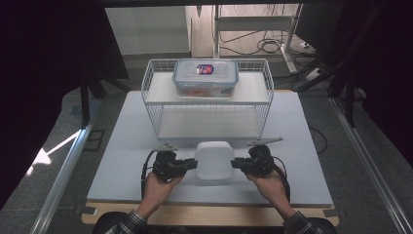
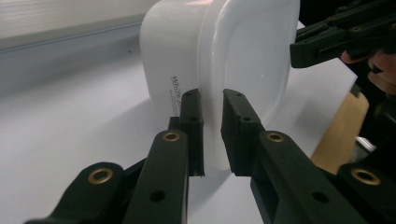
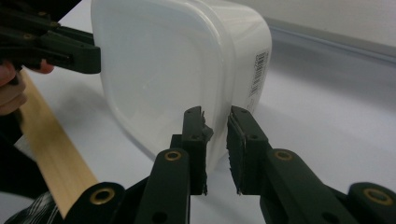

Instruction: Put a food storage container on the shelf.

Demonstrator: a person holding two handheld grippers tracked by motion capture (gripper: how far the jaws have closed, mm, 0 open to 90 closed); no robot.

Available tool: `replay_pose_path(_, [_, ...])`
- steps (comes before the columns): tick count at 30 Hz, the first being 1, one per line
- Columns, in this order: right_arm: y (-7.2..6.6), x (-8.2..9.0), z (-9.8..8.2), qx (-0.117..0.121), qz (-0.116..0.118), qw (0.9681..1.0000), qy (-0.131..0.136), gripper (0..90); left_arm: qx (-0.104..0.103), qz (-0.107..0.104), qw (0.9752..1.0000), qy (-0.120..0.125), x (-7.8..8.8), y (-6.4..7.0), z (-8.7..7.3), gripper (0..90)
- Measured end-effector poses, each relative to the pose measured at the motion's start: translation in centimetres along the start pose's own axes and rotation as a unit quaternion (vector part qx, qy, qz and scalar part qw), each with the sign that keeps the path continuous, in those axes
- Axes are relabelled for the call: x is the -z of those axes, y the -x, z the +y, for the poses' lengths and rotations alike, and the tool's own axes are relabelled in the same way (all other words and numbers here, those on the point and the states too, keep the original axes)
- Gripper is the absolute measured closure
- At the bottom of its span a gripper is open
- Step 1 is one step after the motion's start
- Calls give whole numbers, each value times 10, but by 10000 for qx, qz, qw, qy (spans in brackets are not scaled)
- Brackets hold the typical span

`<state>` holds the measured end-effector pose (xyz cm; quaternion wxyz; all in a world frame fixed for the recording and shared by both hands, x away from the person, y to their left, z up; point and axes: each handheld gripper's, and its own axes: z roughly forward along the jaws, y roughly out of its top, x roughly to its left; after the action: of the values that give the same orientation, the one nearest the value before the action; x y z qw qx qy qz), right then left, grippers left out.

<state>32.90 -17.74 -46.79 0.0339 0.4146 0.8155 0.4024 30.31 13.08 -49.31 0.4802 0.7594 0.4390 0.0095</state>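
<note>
My black two-jaw left gripper (image 1: 191, 165) and right gripper (image 1: 237, 163) show brass rivets, grey three-cornered plates, black trailing cables; plaid sleeves (image 1: 124, 223).

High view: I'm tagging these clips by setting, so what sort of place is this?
Probably a lab recording bench: a white board holding a wire rack, loose cables on the floor behind, dark curtains at the sides.

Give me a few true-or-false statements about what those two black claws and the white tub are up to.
1. Both grippers, left gripper and right gripper, clamp the rim of the white lidded container. True.
2. The white container sits inside the wire rack. False: it is on the white table, in front of the rack.
3. A clear snap-lock box rests on the rack's top shelf. True.
4. The rack's lower shelf holds a bottle. False: it is bare.
</note>
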Motion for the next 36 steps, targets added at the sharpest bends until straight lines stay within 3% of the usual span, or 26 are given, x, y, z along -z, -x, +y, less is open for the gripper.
replay_pose_path(13, [-9, 15, 13, 271, -33, 9983, 512, 777, -374, 194, 9985, 357, 19, 11, 21, 796])
replay_pose_path(21, [-14, 28, 33, 413, -43, 9961, 776, 779, -550, 311, 9965, 542, 32, 18, 43, 794])
replay_pose_path(27, [-18, 39, 50, 485, -70, 9943, 950, 779, -780, 430, 9937, 676, 45, 25, 64, 793])
replay_pose_path(36, [-26, 55, 81, 640, -126, 9909, 1180, 779, -881, 511, 9908, 889, 63, 29, 94, 791])
